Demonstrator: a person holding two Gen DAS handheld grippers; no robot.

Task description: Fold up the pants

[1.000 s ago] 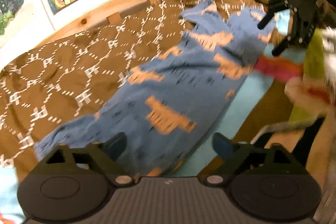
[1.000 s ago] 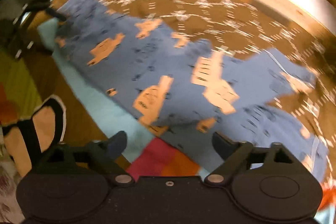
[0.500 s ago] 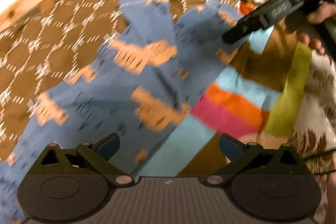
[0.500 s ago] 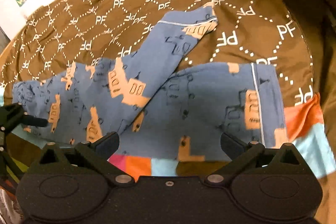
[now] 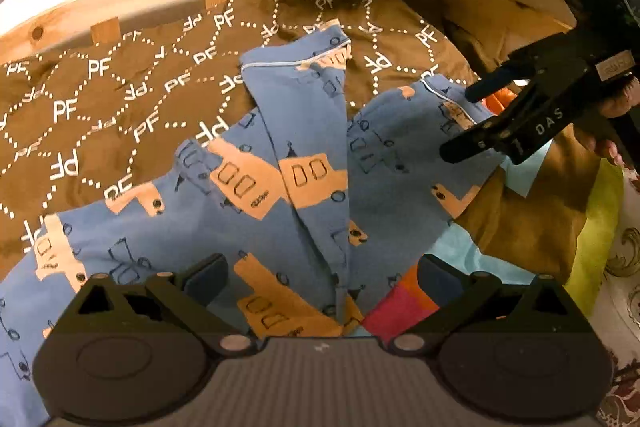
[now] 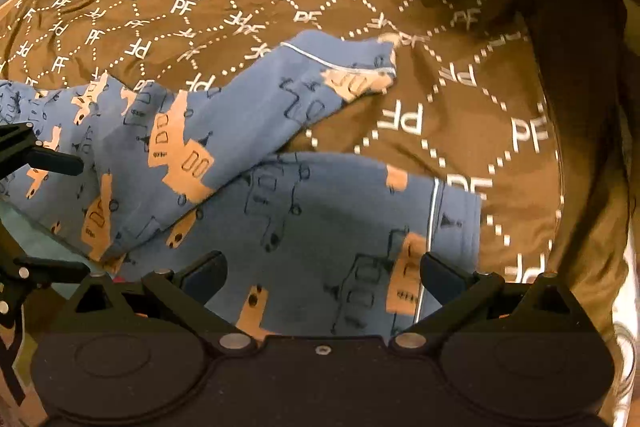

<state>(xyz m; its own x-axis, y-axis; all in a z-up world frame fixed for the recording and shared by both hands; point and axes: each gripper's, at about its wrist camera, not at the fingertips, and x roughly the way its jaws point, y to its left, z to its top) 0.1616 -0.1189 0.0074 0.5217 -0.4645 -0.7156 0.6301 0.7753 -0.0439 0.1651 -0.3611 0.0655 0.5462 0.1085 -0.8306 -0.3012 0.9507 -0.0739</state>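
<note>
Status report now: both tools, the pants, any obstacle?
Left tool open, above the pants' crotch area. Right tool open, over the near leg cuff. Pajama pants flat on the brown PF blanket, legs splayed, unfolded. Nothing in the way.

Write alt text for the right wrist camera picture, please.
Blue pants with orange truck prints lie spread, legs apart, on a brown bedspread lettered "PF". The open right gripper hovers over the nearer leg's cuff, and the left gripper pokes in from the left edge.

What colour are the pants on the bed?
The pants are blue with orange vehicle shapes and dark outlines, clearest in the right wrist view.
</note>
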